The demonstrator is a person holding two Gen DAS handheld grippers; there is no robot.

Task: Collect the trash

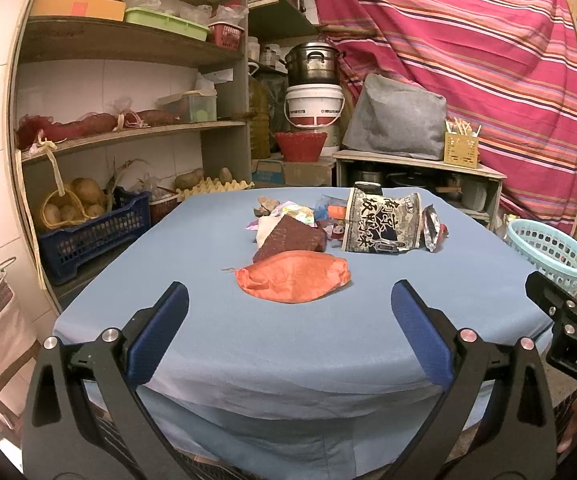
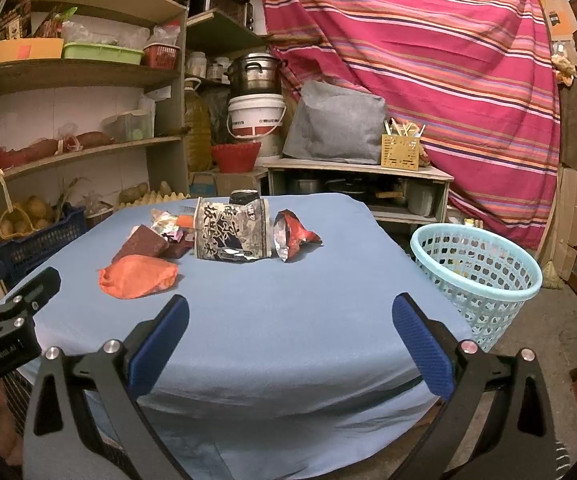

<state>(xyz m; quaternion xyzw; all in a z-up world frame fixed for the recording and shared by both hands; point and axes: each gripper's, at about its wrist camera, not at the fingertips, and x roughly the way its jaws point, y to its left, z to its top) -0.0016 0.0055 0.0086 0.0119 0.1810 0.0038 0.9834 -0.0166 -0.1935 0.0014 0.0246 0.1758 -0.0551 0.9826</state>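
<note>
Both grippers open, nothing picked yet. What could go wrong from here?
1. The trash pile is tightly clustered; grabbing the black-and-white packet may drag or scatter the small wrappers beside it.
2. The orange mask lies flat on the blue cloth; the left hand-held gripper could pinch cloth too.
3. The basket stands off the table on the floor, so light pieces may drop short from the right hand-held gripper.

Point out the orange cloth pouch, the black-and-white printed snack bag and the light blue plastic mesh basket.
orange cloth pouch (image 1: 294, 282): left wrist view, middle of its flat face.
black-and-white printed snack bag (image 2: 230, 232): right wrist view, centre of its printed front.
light blue plastic mesh basket (image 2: 478, 286): right wrist view, perforated front wall.
</note>
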